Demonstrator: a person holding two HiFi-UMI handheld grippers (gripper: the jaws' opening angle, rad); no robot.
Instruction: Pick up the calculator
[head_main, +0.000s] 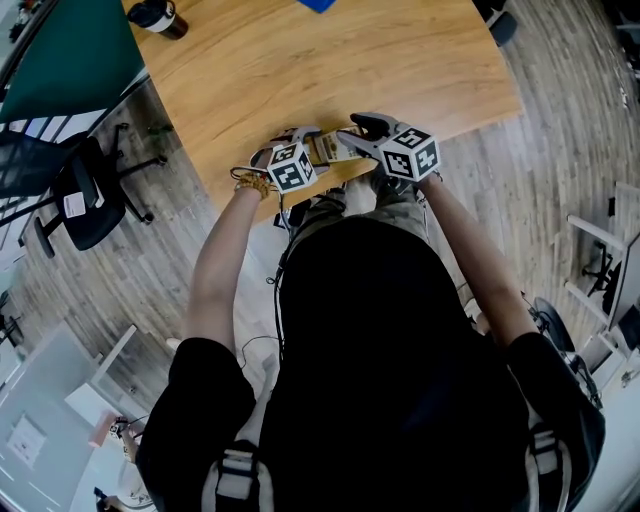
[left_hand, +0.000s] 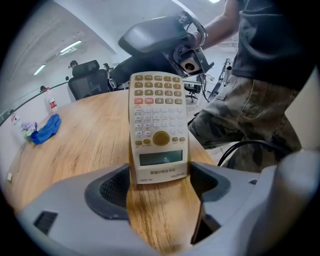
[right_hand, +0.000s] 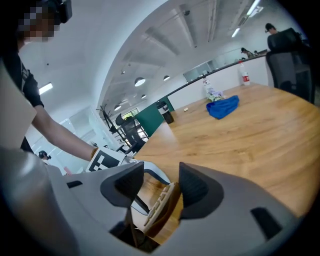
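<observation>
A beige calculator (left_hand: 157, 127) lies at the near edge of the wooden table (left_hand: 85, 145), display end toward me and its far end tipped up off the wood. My left gripper (left_hand: 160, 182) is shut on the display end, one pad against each long side. My right gripper (right_hand: 155, 187) is shut on the far end. There the calculator (right_hand: 161, 207) shows edge-on and slanted, its back against the right-hand pad. In the head view the calculator (head_main: 326, 148) sits between the left gripper (head_main: 298, 158) and the right gripper (head_main: 368, 132), just in front of the person's body.
A blue cloth (right_hand: 223, 107) and a small bottle (left_hand: 51, 102) are on the far part of the table. At one far corner stands a dark cup (head_main: 160, 15). Black office chairs (head_main: 85, 190) stand on the floor to the left. The table edge (head_main: 330, 185) runs under both grippers.
</observation>
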